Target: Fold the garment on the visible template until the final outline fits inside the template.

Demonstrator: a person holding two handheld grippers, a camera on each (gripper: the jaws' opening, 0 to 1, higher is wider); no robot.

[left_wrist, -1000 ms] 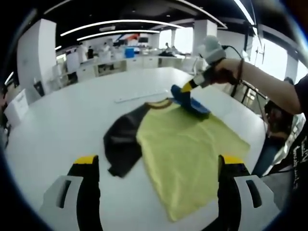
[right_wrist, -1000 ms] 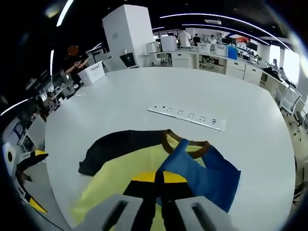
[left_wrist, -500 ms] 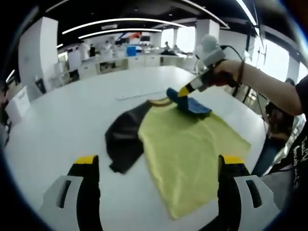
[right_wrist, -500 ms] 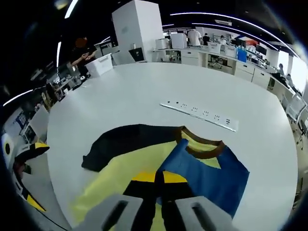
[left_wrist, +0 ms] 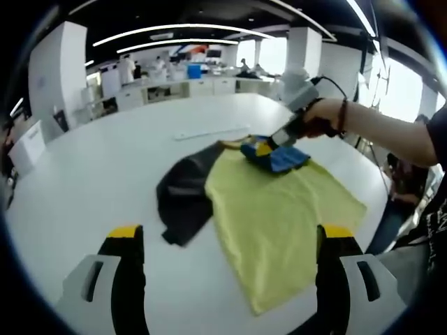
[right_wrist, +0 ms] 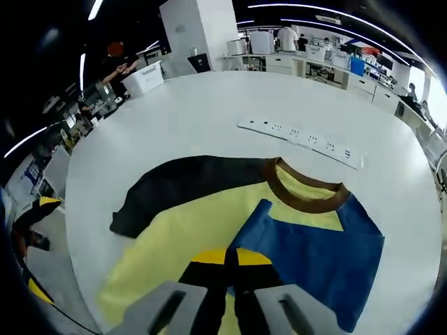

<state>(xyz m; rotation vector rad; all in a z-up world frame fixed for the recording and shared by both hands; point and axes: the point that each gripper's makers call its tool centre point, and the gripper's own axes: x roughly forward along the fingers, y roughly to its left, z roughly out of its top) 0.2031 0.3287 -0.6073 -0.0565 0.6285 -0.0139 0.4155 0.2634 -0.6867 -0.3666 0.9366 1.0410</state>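
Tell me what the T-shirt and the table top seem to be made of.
T-shirt: soft knit fabric, probably cotton, matte; it drapes and wrinkles, and its blue sleeve folds limply in the right gripper. Table top: smooth, hard white surface, perhaps laminate, with faint sheen; exact material unclear.

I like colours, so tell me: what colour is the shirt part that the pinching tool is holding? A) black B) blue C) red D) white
B: the right gripper is shut on the blue sleeve, folding it over the yellow body of the shirt; the black sleeve lies flat on the table.
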